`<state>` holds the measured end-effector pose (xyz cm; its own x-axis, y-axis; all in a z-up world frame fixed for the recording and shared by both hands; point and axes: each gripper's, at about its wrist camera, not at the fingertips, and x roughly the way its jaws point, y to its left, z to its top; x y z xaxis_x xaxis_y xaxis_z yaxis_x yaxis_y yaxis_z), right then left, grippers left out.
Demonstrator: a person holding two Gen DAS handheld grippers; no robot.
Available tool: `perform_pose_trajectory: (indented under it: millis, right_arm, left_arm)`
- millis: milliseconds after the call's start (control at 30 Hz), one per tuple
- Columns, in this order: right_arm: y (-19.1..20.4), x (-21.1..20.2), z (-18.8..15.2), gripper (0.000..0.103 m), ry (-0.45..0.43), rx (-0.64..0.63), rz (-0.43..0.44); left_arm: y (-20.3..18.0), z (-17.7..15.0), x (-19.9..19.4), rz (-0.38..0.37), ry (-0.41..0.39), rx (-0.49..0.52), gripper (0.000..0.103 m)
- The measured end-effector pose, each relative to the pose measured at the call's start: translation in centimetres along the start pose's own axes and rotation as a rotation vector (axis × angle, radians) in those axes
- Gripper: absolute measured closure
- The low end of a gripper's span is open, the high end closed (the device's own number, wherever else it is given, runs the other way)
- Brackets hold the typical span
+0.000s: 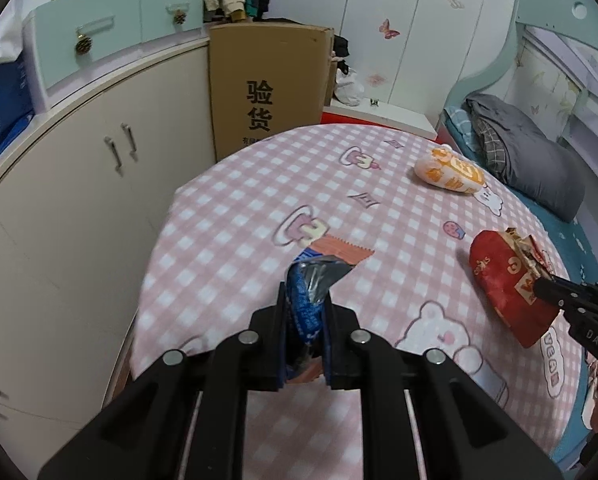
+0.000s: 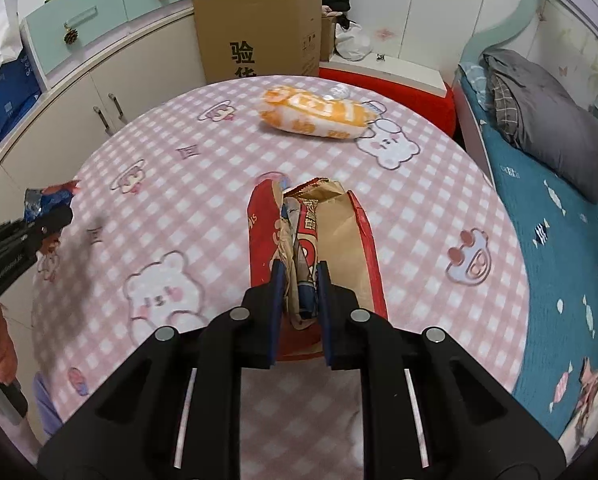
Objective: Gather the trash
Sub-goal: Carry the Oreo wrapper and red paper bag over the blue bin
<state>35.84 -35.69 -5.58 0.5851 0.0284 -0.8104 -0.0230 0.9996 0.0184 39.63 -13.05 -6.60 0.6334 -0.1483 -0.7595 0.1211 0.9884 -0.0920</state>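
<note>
The left tongs (image 1: pixel 305 308) pinch a blue wrapper (image 1: pixel 307 296); its lower part is hidden between the pads. The right tongs (image 2: pixel 299 280) pinch a red paper bag (image 2: pixel 311 240), its bottom covered. An orange packet (image 2: pixel 319 118) lies far ahead of the tongs on the table (image 2: pixel 179 200).

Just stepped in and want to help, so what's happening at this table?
A person is clearing trash with two grippers. The left hand-held gripper is shut on a blue wrapper, the right hand-held gripper on a red paper bag. An orange bag remains on the pink checked tablecloth.
</note>
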Motion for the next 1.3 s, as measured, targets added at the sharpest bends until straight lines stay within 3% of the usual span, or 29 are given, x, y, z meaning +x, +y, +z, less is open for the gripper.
perform_pose_trajectory:
  millis: [833,1300]
  right_arm:
    - [20.7,-3.2,-2.3,0.087,-0.003,-0.193,0.094]
    - [31.6,-1.8,-4.3,0.087,0.048,-0.323,0.164]
  left_arm:
    - [16.5,-6.9,-7.7,0.087,-0.026,-0.126,0.090]
    - [24.4,-11.0,-7.6,0.155,0.044,-0.192,0.090]
